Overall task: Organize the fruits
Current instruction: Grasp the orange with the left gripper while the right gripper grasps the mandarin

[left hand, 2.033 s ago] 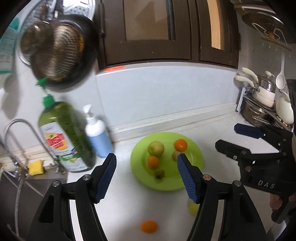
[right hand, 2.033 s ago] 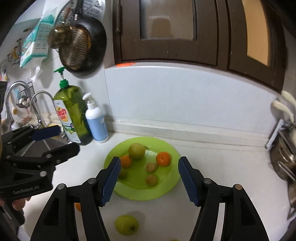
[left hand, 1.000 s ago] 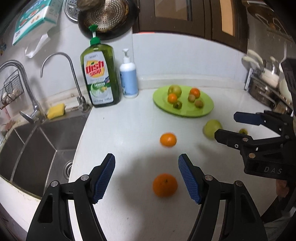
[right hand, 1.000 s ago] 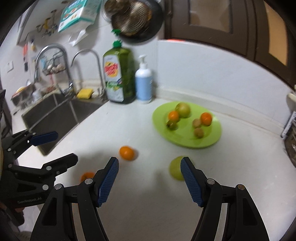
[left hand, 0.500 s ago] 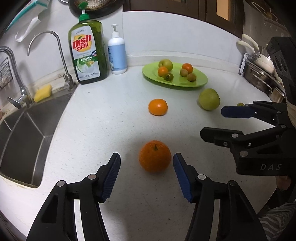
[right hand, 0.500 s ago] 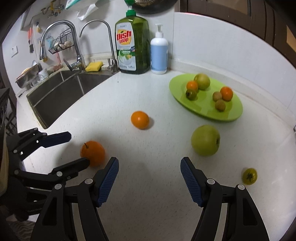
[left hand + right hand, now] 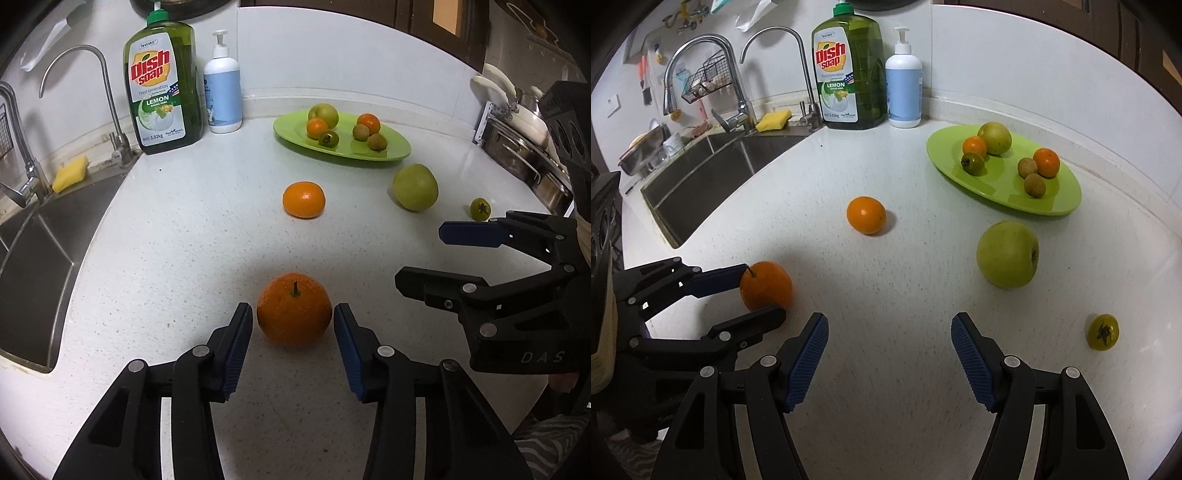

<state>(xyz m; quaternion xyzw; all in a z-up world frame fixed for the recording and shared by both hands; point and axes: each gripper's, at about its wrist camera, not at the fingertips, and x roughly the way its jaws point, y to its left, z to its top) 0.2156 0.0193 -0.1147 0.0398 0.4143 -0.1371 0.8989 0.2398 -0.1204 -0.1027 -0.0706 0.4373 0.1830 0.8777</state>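
Close left tongs (image 7: 293, 326), just narrowing yet untouching, squarely on orange (image 7: 294, 308) near surface's front edge; keep right tongs (image 7: 889, 334) spread, clear.

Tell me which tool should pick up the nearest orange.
Left. The left tool already straddles the orange, its jaws having just been closing. The right tool stands open over bare counter.

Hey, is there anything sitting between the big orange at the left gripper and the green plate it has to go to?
Yes. The smaller orange lies on the counter roughly on the line from the big orange to the green plate. The left gripper, whose jaws have just been closing, brackets the big orange, small gaps still showing.
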